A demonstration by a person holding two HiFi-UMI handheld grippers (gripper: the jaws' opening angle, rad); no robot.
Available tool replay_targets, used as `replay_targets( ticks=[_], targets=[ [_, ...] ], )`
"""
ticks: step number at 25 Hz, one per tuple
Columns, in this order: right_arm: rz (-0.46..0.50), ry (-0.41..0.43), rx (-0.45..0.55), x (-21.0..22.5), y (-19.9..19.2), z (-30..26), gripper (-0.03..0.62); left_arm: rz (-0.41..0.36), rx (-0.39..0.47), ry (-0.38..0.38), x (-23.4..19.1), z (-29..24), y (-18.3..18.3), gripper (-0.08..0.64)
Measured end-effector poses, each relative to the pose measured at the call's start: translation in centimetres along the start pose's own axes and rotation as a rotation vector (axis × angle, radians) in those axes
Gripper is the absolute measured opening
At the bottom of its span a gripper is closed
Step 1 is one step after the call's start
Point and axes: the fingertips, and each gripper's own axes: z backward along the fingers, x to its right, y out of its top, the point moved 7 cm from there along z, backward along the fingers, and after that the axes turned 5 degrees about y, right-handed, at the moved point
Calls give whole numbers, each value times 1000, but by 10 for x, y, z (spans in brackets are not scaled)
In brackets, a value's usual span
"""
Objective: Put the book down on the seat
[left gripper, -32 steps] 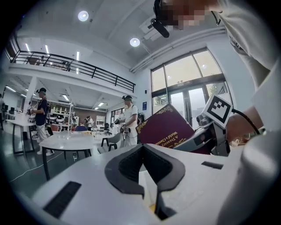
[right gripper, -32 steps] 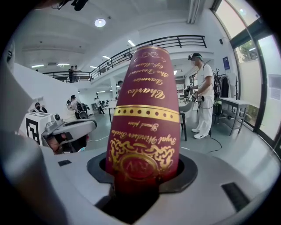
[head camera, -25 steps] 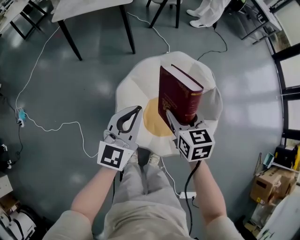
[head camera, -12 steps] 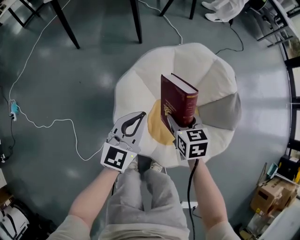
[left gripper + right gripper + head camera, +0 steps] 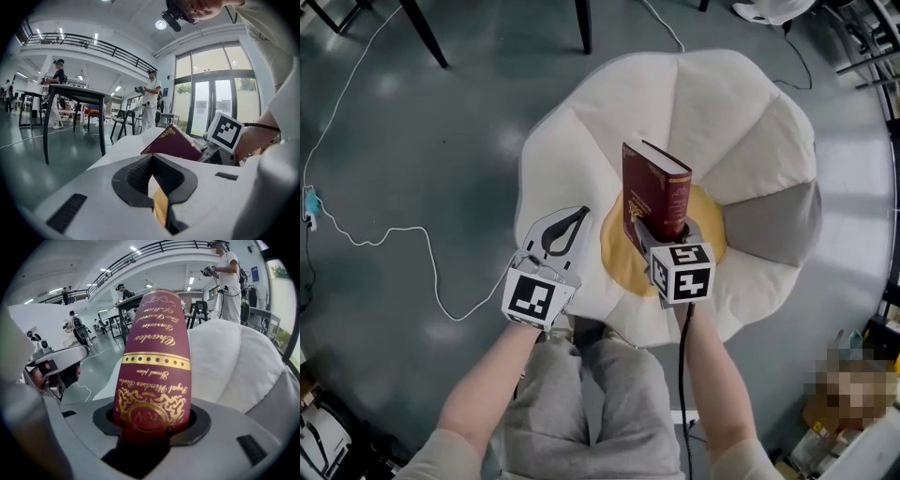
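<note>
A thick maroon book (image 5: 654, 192) with gold print stands upright in my right gripper (image 5: 661, 225), which is shut on its lower end. It hangs over the yellow middle (image 5: 619, 251) of a white flower-shaped seat (image 5: 722, 103); whether it touches the cushion I cannot tell. The right gripper view shows the book's spine (image 5: 157, 366) filling the jaws (image 5: 152, 425), white cushion lobes (image 5: 225, 362) behind. My left gripper (image 5: 572, 217) is shut and empty, over the seat's left edge, beside the book (image 5: 171, 143).
A white cable (image 5: 384, 234) snakes across the grey floor at the left. Dark table legs (image 5: 422, 33) stand at the top. The person's legs are just below the seat. A table (image 5: 75, 93) and standing people show in the left gripper view.
Both grippers have come down toward the seat, the book still in the right one. The seat now looks larger and closer beneath them.
</note>
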Motion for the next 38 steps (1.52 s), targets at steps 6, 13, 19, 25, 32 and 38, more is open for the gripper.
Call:
replay_targets(
  ticks=[6, 13, 19, 25, 32, 38],
  targets=[
    [-31, -14, -14, 12, -33, -44, 232, -12, -55, -11, -4, -18, -54, 5],
    [-19, -61, -14, 11, -55, -69, 232, -35, -95, -27, -2, -14, -78, 5],
    [48, -15, -36, -14, -52, -76, 253, -12, -70, -14, 0, -5, -62, 5],
    [84, 98, -63, -58, -57, -78, 318, -6, -56, -22, 6, 12, -44, 5],
    [71, 201, -7, -91, -55, -58, 336, -23, -71, -1, 2, 34, -28, 5],
    [50, 133, 18, -87, -41, -16, 336, -16, -99, 18, 3, 58, 0, 5]
  ],
)
